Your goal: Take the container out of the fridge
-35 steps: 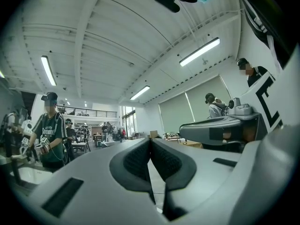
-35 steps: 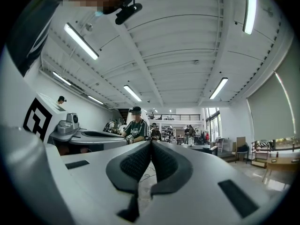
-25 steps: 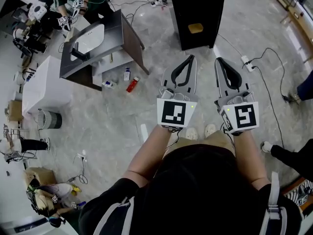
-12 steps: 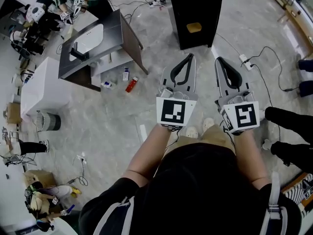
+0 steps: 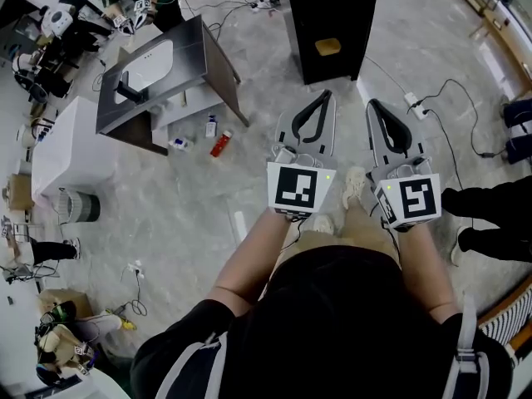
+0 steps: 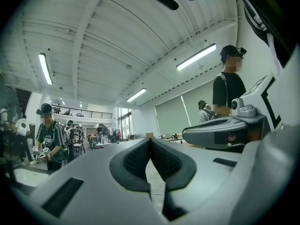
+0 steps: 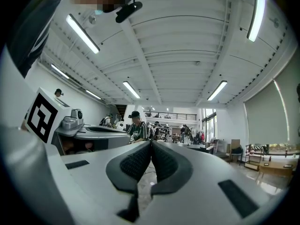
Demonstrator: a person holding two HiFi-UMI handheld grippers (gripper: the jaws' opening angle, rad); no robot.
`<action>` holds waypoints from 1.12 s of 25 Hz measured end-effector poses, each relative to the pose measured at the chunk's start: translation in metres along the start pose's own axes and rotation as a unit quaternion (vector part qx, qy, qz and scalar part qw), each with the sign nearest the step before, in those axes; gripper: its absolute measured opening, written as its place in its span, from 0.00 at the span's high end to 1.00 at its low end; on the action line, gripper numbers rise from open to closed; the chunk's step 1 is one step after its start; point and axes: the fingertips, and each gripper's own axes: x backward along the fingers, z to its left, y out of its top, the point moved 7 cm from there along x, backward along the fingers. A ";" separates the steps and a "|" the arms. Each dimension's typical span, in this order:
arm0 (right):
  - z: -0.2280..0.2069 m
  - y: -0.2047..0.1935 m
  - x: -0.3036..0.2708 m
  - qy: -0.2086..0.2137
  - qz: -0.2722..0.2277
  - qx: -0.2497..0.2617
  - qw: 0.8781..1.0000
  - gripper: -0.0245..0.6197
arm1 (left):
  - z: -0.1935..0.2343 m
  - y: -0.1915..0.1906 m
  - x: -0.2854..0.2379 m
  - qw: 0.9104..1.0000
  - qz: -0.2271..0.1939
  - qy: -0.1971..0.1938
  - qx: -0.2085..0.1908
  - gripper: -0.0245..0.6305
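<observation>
A tall black cabinet (image 5: pixel 332 19) stands on the floor ahead of me, with a small yellow-brown patch (image 5: pixel 328 46) on its near face. I cannot tell whether it is the fridge, and no container shows. Both grippers are held side by side in front of my body, pointing at the cabinet from well short of it. The left gripper (image 5: pixel 323 96) is shut with nothing between its pads (image 6: pixel 150 140). The right gripper (image 5: pixel 373 105) is also shut and empty (image 7: pixel 151 144). Both gripper views look up across a large hall.
A grey sink unit (image 5: pixel 162 69) stands at the left with a red bottle (image 5: pixel 220 145) and small bottles on the floor beside it. A power strip (image 5: pixel 413 103) and cables lie to the right. Another person's legs (image 5: pixel 486 219) are close on the right.
The floor and cabinet have slid slightly as I step forward, one foot now ahead. A person's legs have come in at the right. Both grippers stay shut.
</observation>
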 end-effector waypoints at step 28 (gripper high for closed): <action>-0.111 -0.086 -0.134 0.010 -0.010 -0.007 1.000 0.91 | 0.054 -0.078 -0.170 0.999 0.019 -0.002 -0.026 0.93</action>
